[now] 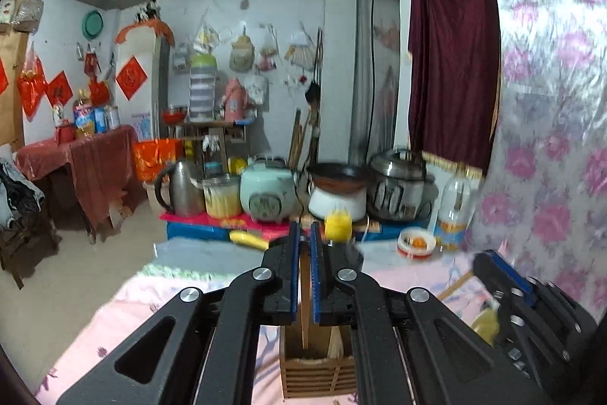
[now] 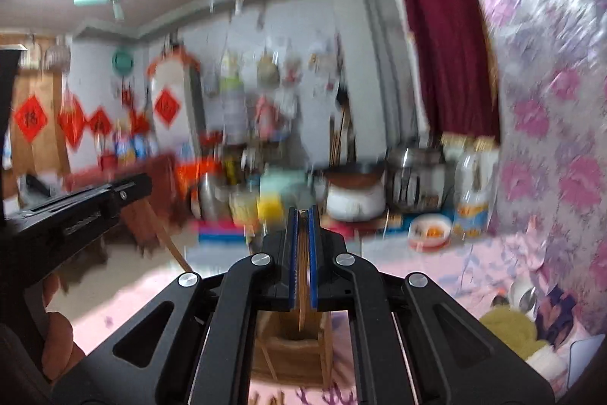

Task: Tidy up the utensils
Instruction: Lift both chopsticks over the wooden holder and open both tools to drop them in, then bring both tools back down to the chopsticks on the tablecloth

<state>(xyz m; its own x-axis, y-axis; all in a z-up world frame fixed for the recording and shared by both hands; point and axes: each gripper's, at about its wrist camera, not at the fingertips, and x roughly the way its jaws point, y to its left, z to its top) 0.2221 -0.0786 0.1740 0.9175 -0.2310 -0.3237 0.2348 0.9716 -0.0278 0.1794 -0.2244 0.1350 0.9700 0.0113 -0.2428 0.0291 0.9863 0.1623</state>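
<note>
My left gripper (image 1: 303, 231) is shut on a thin wooden chopstick (image 1: 304, 279) that runs down between its blue pads. The stick's lower end is over the open top of a slatted wooden utensil holder (image 1: 316, 380), which stands on the pink sheet. In the blurred right wrist view my right gripper (image 2: 302, 215) is shut on another wooden chopstick (image 2: 302, 276), above the same holder (image 2: 288, 348). Each gripper shows in the other's view: the right gripper (image 1: 504, 276) with its stick (image 1: 455, 285), and the left gripper (image 2: 95, 207) with its stick (image 2: 172, 247).
A pink flowered sheet (image 1: 125, 321) covers the surface under the holder. Beyond its far edge stand a kettle (image 1: 182, 190), rice cookers (image 1: 267, 194), a pot (image 1: 402, 185), an oil bottle (image 1: 453, 211) and a small bowl (image 1: 417, 242). Floral foil (image 1: 550, 139) lines the right wall. A yellow-green cloth (image 2: 508, 327) lies at the right.
</note>
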